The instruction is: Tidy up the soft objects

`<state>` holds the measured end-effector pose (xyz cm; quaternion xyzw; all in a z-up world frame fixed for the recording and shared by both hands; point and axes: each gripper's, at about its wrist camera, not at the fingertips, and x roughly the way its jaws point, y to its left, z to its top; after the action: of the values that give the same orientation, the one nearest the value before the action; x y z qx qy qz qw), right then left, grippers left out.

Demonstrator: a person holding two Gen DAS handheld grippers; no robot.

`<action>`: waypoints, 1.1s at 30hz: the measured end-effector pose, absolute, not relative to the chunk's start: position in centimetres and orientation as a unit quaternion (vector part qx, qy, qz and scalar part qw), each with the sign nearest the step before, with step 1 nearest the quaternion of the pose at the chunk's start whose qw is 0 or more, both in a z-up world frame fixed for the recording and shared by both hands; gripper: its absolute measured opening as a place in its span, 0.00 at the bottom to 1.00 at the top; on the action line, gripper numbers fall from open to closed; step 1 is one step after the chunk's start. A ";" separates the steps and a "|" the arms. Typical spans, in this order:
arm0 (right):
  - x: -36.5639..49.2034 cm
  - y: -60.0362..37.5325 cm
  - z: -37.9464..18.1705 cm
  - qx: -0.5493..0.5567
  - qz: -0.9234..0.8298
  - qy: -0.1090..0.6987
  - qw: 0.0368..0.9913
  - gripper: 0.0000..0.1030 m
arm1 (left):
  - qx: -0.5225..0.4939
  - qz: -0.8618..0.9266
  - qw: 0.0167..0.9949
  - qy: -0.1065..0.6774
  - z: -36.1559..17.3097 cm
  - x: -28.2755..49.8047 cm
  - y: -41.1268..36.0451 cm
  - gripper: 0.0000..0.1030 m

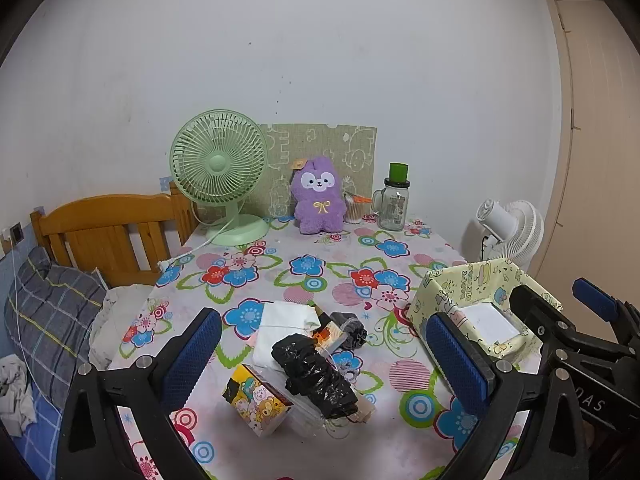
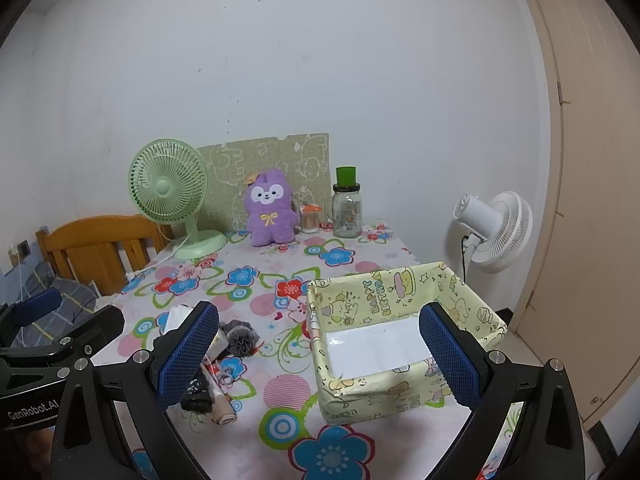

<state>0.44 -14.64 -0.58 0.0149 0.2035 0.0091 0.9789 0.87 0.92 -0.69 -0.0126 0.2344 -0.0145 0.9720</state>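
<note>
A pile of soft things lies on the flowered table: a crumpled black plastic bag point(image 1: 316, 376), white tissues point(image 1: 280, 330), a grey sock bundle point(image 1: 350, 330) and a small cartoon carton point(image 1: 256, 398). My left gripper point(image 1: 326, 356) is open and empty, hovering over this pile. The yellow cartoon box point(image 2: 400, 332), with a white sheet on its floor, stands to the right of the pile; it also shows in the left wrist view point(image 1: 480, 304). My right gripper point(image 2: 320, 354) is open and empty above the box's near left corner. The sock bundle point(image 2: 240, 338) shows left of the box.
At the table's far edge stand a green fan point(image 1: 220, 176), a purple plush point(image 1: 319, 200), a glass jar with a green lid point(image 1: 394, 204) and a cotton swab cup point(image 1: 354, 210). A white fan point(image 2: 492, 228) stands right of the table. A wooden bed point(image 1: 108, 232) lies to the left.
</note>
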 end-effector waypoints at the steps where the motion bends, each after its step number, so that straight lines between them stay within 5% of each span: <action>1: 0.4 -14.6 -0.6 0.015 0.009 0.203 0.979 0.99 | -0.013 -0.014 0.972 0.234 -0.7 0.9 1.0 1.00; 33: -0.2 -15.0 -0.1 0.015 0.005 0.194 0.981 0.99 | -0.012 -0.012 0.973 0.229 -0.7 0.6 0.6 1.00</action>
<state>-0.23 -15.00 -0.13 0.0146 0.1942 0.0054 0.9808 0.56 0.65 -0.70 -0.0121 0.2286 -0.0117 0.9734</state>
